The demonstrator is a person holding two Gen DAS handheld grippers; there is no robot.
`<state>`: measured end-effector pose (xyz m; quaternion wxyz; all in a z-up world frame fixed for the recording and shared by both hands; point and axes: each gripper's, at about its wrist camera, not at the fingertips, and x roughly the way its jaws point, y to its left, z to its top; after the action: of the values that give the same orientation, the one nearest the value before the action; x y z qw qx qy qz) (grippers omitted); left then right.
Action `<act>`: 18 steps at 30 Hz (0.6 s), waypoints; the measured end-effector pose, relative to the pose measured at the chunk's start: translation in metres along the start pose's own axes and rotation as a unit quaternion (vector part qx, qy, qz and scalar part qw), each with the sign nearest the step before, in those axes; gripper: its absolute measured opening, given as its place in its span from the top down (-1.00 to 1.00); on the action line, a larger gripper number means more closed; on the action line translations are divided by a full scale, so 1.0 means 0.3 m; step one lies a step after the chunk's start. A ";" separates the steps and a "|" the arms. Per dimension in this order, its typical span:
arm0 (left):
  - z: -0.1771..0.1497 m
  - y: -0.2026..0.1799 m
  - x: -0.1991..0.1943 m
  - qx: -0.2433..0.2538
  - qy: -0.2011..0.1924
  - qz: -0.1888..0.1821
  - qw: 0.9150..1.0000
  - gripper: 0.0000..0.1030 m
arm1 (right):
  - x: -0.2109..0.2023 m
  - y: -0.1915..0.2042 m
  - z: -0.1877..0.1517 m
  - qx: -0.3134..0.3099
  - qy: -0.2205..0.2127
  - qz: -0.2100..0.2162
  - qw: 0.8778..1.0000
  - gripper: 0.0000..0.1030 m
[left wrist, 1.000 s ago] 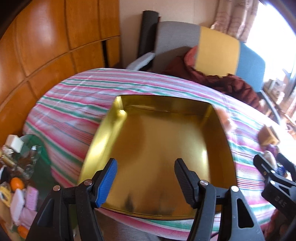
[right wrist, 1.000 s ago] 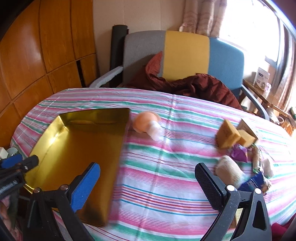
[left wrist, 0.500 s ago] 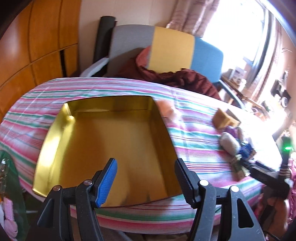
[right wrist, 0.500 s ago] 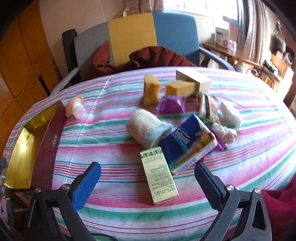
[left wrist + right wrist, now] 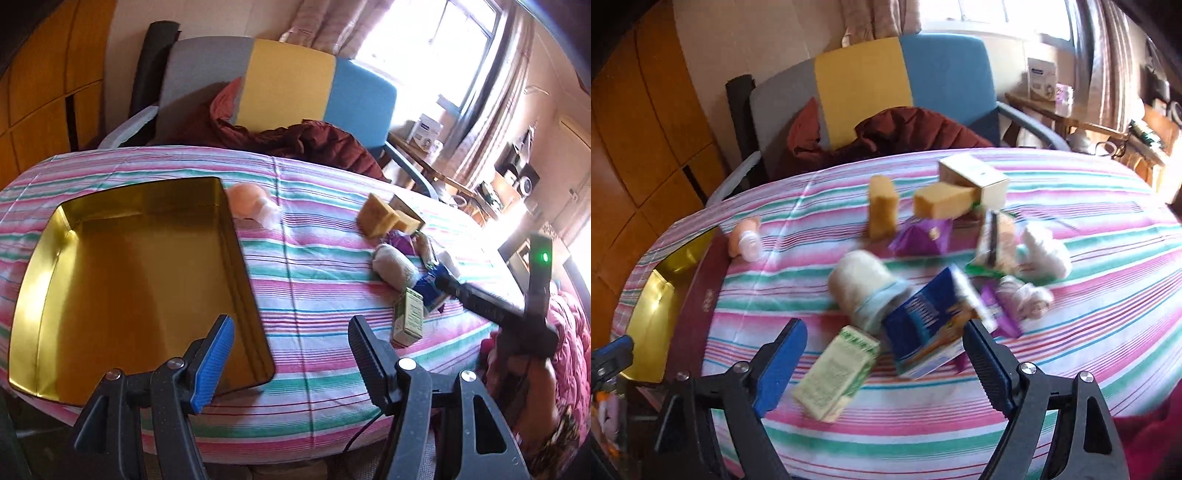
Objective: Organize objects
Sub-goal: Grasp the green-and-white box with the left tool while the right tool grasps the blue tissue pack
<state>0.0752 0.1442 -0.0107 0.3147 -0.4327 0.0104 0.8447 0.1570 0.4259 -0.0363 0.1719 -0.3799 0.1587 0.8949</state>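
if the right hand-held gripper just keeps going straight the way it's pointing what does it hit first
Most likely the pale green carton, which lies on the striped tablecloth between the open fingers of the right hand-held gripper. The blue packet lies just beyond it. Depth is hard to judge in this blurred fisheye view.

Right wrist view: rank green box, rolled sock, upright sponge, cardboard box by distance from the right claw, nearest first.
1. Green box: between the fingers of the right claw, left of centre.
2. Rolled sock: just beyond it, mid-table.
3. Upright sponge: farther back, centre.
4. Cardboard box: farthest, back right.
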 end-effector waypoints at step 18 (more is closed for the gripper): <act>0.022 -0.240 0.193 0.058 0.081 -0.070 0.993 -0.26 | 0.174 -0.112 0.090 -0.097 0.092 0.046 0.990 0.22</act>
<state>0.0846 0.2341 -0.0310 0.3958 -0.4802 0.0541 0.7809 0.1203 0.4768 -0.0620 0.0780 -0.4680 0.1039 0.8741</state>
